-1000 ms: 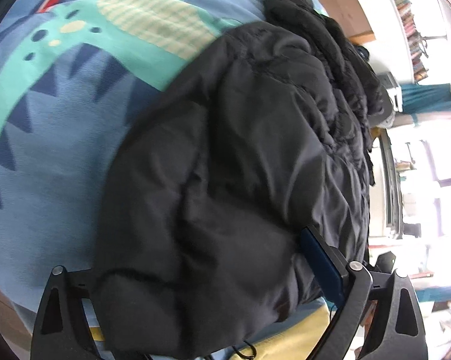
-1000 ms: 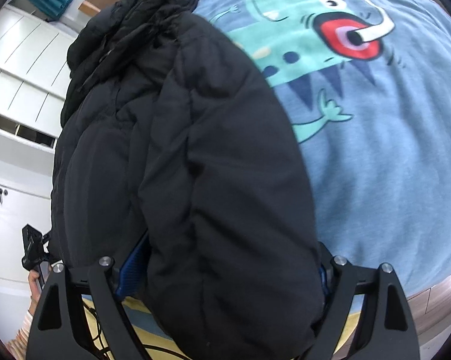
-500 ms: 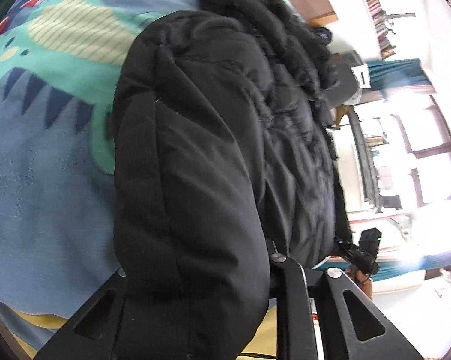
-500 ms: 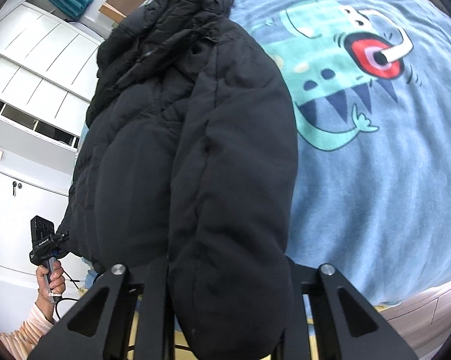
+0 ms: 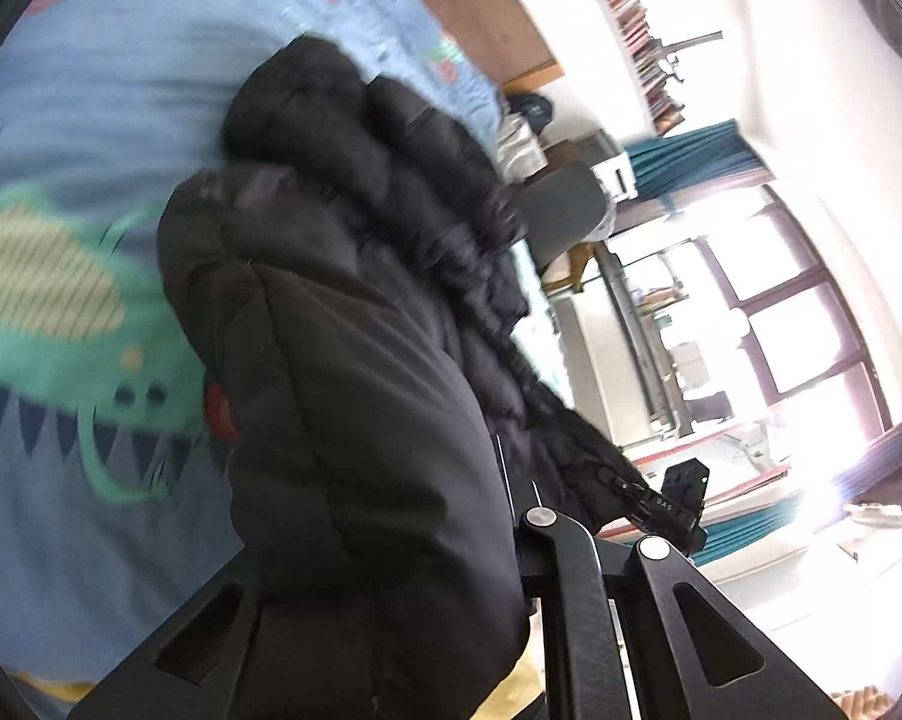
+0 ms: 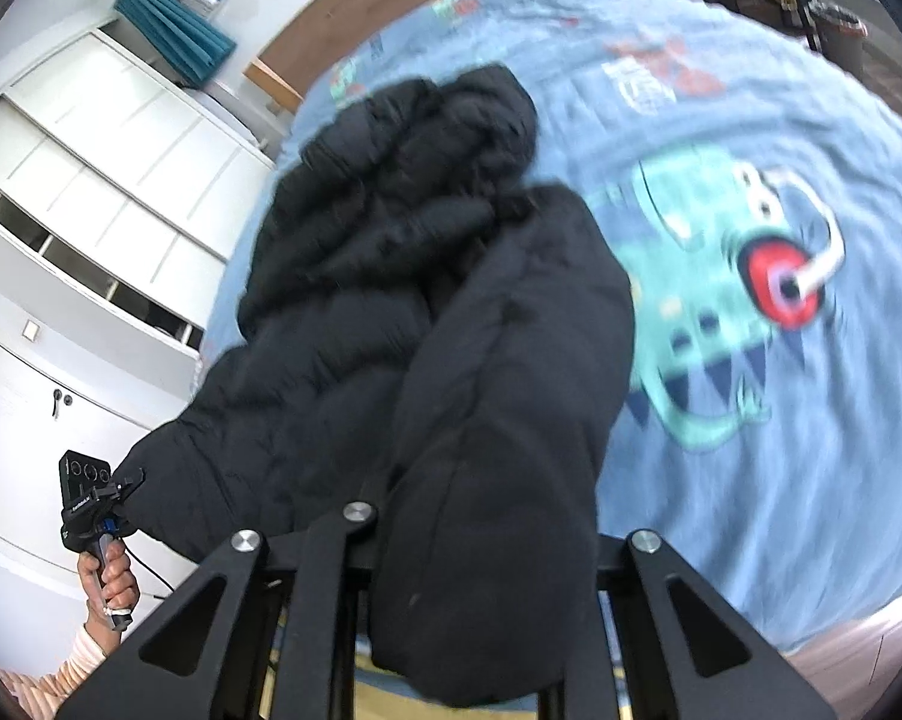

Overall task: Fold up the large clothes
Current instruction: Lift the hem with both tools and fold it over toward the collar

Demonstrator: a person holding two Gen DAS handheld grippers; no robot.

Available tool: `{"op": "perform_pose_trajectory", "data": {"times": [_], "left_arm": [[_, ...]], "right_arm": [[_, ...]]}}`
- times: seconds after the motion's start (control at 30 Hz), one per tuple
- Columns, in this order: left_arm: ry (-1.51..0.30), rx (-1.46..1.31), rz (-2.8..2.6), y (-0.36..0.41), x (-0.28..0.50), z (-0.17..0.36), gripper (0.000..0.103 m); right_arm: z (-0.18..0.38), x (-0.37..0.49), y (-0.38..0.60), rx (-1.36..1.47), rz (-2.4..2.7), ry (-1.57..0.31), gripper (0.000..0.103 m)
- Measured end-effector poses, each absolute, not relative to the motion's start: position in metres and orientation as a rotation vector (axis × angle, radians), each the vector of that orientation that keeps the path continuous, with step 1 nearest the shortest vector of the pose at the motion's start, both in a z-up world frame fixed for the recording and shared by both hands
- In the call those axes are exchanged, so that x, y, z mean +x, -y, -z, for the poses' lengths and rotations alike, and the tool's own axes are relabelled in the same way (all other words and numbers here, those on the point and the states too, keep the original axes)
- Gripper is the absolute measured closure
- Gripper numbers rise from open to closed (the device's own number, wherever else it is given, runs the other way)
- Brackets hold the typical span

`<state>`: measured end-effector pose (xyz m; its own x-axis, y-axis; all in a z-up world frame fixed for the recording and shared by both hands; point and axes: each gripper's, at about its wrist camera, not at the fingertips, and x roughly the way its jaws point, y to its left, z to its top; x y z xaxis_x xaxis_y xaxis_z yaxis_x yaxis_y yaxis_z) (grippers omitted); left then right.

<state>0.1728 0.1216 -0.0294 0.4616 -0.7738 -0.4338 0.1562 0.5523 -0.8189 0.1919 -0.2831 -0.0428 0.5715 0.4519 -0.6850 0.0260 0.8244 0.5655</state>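
Left wrist view. Item: black puffer jacket (image 5: 355, 360), bulky and quilted, lifted over a bed with a blue bedspread (image 5: 91, 96) printed with a green dinosaur (image 5: 61, 348). One padded fold, probably a sleeve, runs down the middle of the frame and into the left gripper (image 5: 391, 600), whose fingers are drawn in close and pinch that fold; the left finger is mostly covered by fabric, the right one (image 5: 565, 600) presses against the jacket's edge. The far end of the jacket, a rumpled mass, reaches toward the wooden headboard (image 5: 469, 6). Behind it on the right: a bright window (image 5: 811, 330), teal curtains (image 5: 691, 150), a shelf of books (image 5: 637, 18) (all tilted by the camera's angle). The other gripper's body (image 5: 673, 504) shows past the jacket's lower right edge, gripping it there.

Right wrist view. Same jacket (image 6: 427, 312), seen from the opposite side, above the bedspread (image 6: 751, 480); the dinosaur print (image 6: 721, 300) lies to its right. The right gripper (image 6: 481, 588) holds a thick padded fold hanging through it, fingers closed in tight on the fabric. At lower left the left gripper (image 6: 91, 504) clasps the jacket's corner, held by a hand (image 6: 109, 582) in a striped cuff. White cupboards (image 6: 79, 192) fill the left background.
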Motion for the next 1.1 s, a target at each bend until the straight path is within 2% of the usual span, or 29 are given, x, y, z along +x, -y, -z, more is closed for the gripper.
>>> {"op": "perform_pose_trajectory", "data": {"times": [0.3,0.57,0.87,1.1], "left_arm": [[-0.787,-0.825,0.662,-0.14,0.232,-0.024,0.091],[-0.706,-0.868,0.583,-0.168,0.312,-0.049,0.091],[-0.709,-0.879,0.456,-0.189,0.422,-0.045,0.091],[-0.788,-0.855,0.374,-0.182,0.514,-0.008,0.091]], "right_arm": [[-0.015,0.233,0.293,0.611,-0.265,-0.79,0.088],[-0.056,0.297,0.308,0.658,-0.221,-0.691,0.088],[-0.08,0.412,0.329,0.72,-0.157,-0.629,0.088],[-0.049,0.507,0.334,0.771,-0.087,-0.664,0.088]]}}
